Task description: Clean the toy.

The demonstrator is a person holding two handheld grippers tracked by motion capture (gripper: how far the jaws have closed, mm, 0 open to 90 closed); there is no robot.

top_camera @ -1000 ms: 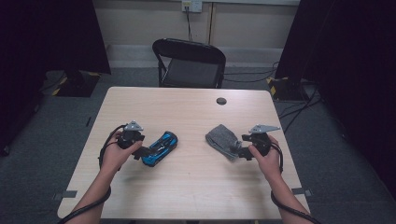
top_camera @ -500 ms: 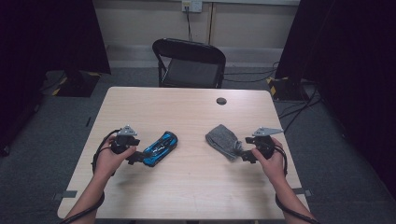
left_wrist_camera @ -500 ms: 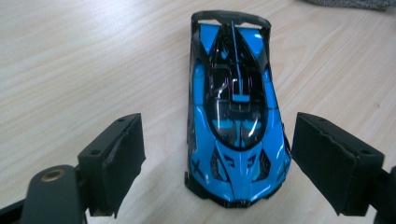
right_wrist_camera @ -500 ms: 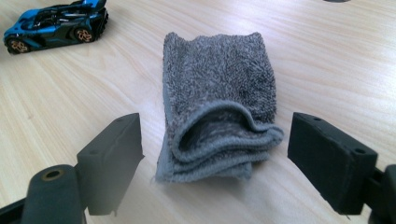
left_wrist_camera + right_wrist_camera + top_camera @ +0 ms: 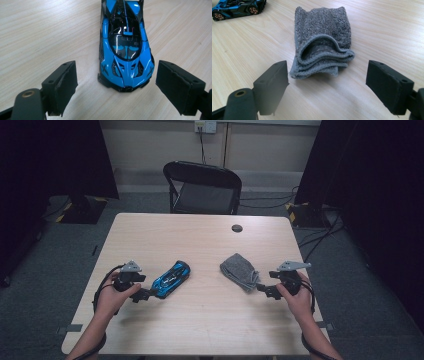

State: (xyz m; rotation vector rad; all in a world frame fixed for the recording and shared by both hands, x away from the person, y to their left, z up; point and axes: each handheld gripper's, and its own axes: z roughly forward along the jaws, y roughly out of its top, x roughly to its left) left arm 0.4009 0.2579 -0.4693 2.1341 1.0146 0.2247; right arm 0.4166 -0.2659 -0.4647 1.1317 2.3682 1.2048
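Observation:
A blue and black toy car (image 5: 172, 278) (image 5: 125, 47) lies on the wooden table (image 5: 210, 320), left of centre. My left gripper (image 5: 150, 294) (image 5: 115, 87) stands open just behind the car's near end, one jaw on each side of it, not touching. A folded grey cloth (image 5: 240, 271) (image 5: 323, 40) lies right of centre. In front of its near edge my right gripper (image 5: 264, 290) (image 5: 327, 87) is open, with the jaws wider than the cloth. The car (image 5: 237, 8) also appears at the top left of the right gripper view.
A small black round disc (image 5: 237, 228) sits near the table's far edge. A black folding chair (image 5: 202, 187) stands behind the table. Dark curtains hang on both sides, and cables run over the floor at the right.
Both hands have pulled back a little toward the near edge. The left gripper has moved off the car, and the right gripper has drawn away from the cloth.

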